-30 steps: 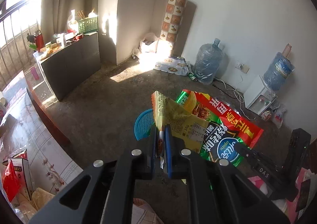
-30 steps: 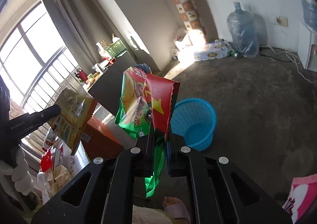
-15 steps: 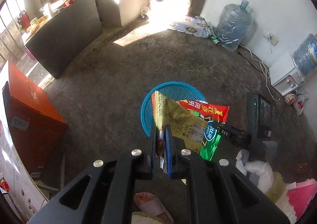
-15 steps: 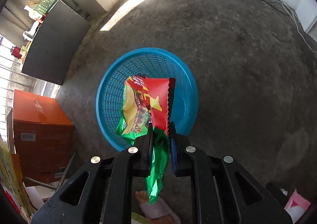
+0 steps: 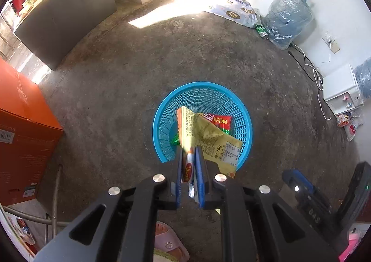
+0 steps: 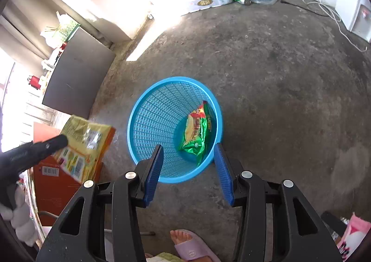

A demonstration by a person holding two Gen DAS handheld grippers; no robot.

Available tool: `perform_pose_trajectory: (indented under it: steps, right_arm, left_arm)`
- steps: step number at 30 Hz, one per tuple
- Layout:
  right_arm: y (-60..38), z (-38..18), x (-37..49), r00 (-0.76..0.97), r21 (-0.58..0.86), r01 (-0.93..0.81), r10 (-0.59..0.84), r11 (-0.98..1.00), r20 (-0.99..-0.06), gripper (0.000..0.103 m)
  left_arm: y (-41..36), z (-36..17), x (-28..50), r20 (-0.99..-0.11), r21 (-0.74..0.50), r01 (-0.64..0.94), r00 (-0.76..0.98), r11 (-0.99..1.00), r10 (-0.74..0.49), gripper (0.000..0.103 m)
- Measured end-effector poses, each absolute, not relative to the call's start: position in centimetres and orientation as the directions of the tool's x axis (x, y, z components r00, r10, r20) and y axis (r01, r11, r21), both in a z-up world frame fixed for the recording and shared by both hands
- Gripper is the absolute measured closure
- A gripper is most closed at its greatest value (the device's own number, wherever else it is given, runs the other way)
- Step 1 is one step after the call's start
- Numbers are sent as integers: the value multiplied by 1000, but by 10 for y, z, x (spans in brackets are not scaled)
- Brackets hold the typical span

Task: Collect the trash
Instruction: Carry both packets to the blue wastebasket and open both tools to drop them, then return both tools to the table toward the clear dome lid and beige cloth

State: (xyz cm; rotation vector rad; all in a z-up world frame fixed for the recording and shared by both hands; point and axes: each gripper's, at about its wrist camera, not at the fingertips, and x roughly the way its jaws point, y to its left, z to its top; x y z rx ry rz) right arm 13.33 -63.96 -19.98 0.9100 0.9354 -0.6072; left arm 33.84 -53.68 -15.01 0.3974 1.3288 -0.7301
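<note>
The right tongs [image 6: 188, 170] stand spread and are still widening, nothing between the blue pads; half a second ago they pinched the red-and-green crinkled foil snack bag [image 6: 196, 133], which now lies loose inside the round blue plastic lattice basket [image 6: 148, 123], slumped against the wall at about 4 o'clock from the basket's centre, its green end down near the floor of the basket. The left tongs [image 5: 189, 168] are pressed together on the yellow printed snack packet [image 5: 209, 138], pinching its lower edge, with a red-and-white strip of wrapper showing between the pads; they have come lower since the earlier frame, and the packet now hangs over the basket's mouth rather than above open floor. In the left wrist view the basket [image 5: 162, 118] sits at 12 o'clock from those tongs on the grey concrete floor [image 5: 116, 90], the red bag [image 5: 218, 120] visible behind the packet. An orange cardboard box [image 5: 20, 123] stands at 9 o'clock. A foot in a pink slipper [image 6: 192, 245] shows at 6 o'clock.
</note>
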Motion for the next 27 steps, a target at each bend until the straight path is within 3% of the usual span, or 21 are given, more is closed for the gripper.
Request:
perform_pose_trajectory:
  steps: [4, 9, 16, 27]
  right_arm:
    - [-615, -189, 92, 484, 406, 776, -42, 483, -874, 59]
    - [-594, -185, 61, 455, 387, 788, -29, 479, -890, 59]
    - [-580, -170, 52, 487, 412, 770, -31, 487, -873, 59]
    - [-530, -115, 51, 588, 414, 677, -110, 608, -801, 55]
  left_arm:
    - [-557, -165, 345, -964, -184, 656, 25, 732, -265, 55]
    - [-549, -144, 341, -944, -261, 608, 2, 750, -330, 52]
    - [-501, -67, 328, -901, -309, 620, 51, 721, -430, 52]
    - [-329, 70, 277, -768, -384, 651, 168, 655, -618, 46]
